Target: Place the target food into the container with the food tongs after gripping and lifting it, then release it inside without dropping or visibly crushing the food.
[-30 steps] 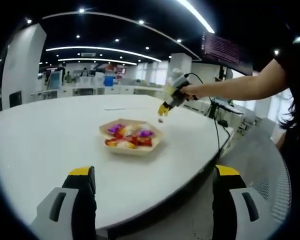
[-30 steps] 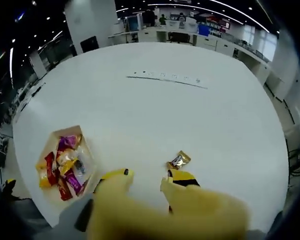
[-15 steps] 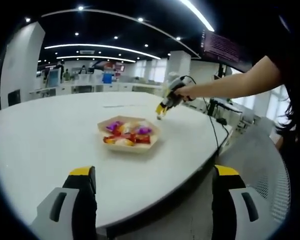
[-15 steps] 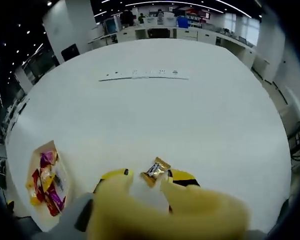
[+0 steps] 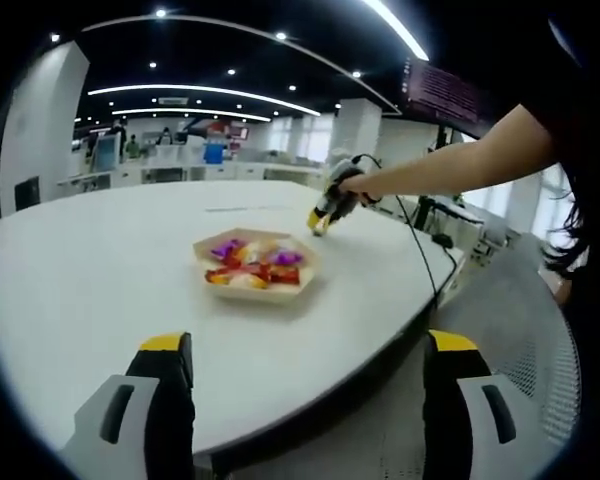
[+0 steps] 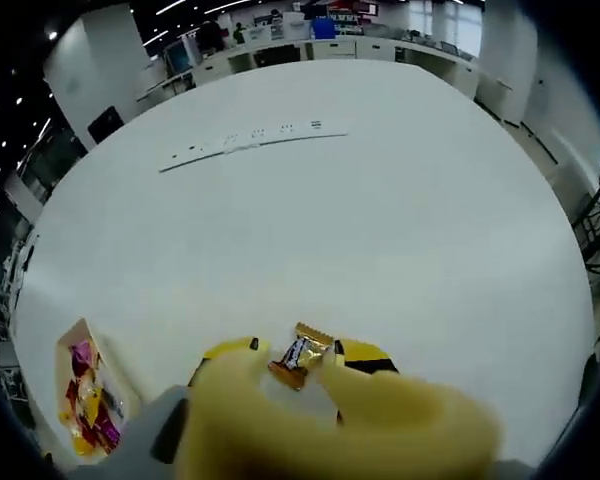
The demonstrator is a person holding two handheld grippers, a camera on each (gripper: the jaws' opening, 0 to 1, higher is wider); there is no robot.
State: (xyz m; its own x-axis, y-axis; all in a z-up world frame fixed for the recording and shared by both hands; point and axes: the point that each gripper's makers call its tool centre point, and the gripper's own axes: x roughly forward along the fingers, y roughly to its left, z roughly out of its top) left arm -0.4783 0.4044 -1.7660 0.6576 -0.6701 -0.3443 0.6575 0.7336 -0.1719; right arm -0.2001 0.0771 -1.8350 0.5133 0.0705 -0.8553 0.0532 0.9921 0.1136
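The right gripper (image 6: pixel 298 358) has its 2 yellow jaws set either side of a small gold-wrapped candy (image 6: pixel 298 352) that lies on the white worktop (image 6: pixel 380 220), near the worktop's near edge in the right gripper view. The jaws are part-way spread and flank the wrapper closely; whether they already pinch it cannot be told. The candy's long axis runs on a diagonal between the jaws, its upper twisted end pointing away toward the far side of the worktop and slightly to the right, its lower end toward the gripper body.

The paper tray (image 6: pixel 75 345), already holding several bright wrapped sweets (image 6: pixel 85 410), sits well apart, toward the worktop's left edge in this view. In the left gripper view the tray (image 5: pixel 305 272) lies mid-worktop, with the right gripper (image 5: pixel 318 222) just beyond it at the far side, held by a person's outstretched arm (image 5: pixel 450 170).

The left gripper (image 5: pixel 305 400) hangs off the near edge of the worktop, jaws spread wide and holding nothing.

By my reading the task is at the gripping step: the lift, the carry to the tray and a gentle release inside remain.
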